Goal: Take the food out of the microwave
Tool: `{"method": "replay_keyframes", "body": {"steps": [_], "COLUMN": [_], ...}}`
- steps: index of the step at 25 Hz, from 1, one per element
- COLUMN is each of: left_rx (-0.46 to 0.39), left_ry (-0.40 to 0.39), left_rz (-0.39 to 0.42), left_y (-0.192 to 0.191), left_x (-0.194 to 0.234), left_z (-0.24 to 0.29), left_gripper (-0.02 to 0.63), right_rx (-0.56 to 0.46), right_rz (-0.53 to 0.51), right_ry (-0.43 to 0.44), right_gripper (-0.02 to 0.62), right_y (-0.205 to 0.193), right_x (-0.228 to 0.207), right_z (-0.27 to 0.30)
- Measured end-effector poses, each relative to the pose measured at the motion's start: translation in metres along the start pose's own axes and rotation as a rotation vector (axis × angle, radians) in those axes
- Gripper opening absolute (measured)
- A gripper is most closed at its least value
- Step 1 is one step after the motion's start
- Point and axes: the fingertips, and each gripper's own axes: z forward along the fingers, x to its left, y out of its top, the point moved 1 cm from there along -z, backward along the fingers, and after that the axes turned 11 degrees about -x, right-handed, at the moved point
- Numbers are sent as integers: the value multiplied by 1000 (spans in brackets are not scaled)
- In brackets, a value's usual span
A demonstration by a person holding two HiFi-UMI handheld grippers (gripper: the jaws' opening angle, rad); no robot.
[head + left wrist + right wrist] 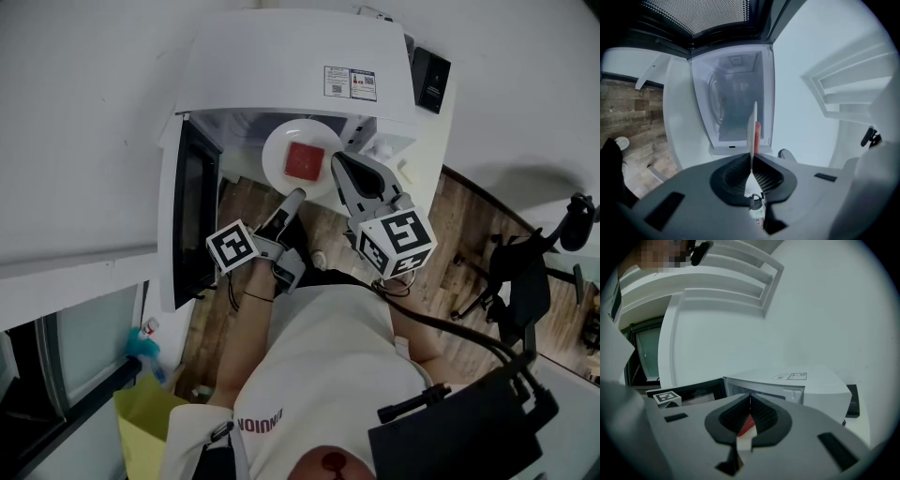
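Note:
The white microwave point(291, 66) stands with its dark door point(192, 206) swung open to the left. A white plate point(279, 142) with a red square of food point(305, 160) is held in front of the opening. My left gripper point(294, 195) is shut on the plate's near rim. In the left gripper view the plate point(752, 131) stands edge-on between the jaws point(751, 161), the food point(758, 133) beside it, the cavity point(733, 98) beyond. My right gripper point(339, 161) is shut on the plate's right rim. Plate point(745, 441) and food point(747, 423) show under its jaws point(750, 399).
A black device point(429, 80) sits right of the microwave on the white counter. A white ledge point(75, 272) runs at the left, with a blue-capped bottle point(145, 347) and a yellow bag point(145, 412) below. A black office chair point(525, 272) stands on the wooden floor at right.

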Motion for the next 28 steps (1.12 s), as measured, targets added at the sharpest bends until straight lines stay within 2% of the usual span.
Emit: {"method": "replay_keyframes", "body": {"steps": [28], "left_rx": [4], "left_ry": [-24], "left_rz": [-2], "left_y": [-5], "left_x": [-15], "left_z": [-7], "left_gripper": [23], "right_rx": [19], "right_rz": [-22], "right_ry": [-38], "right_gripper": [20], "right_y": [-3], "right_x": [-2], "right_z": [-4]}}
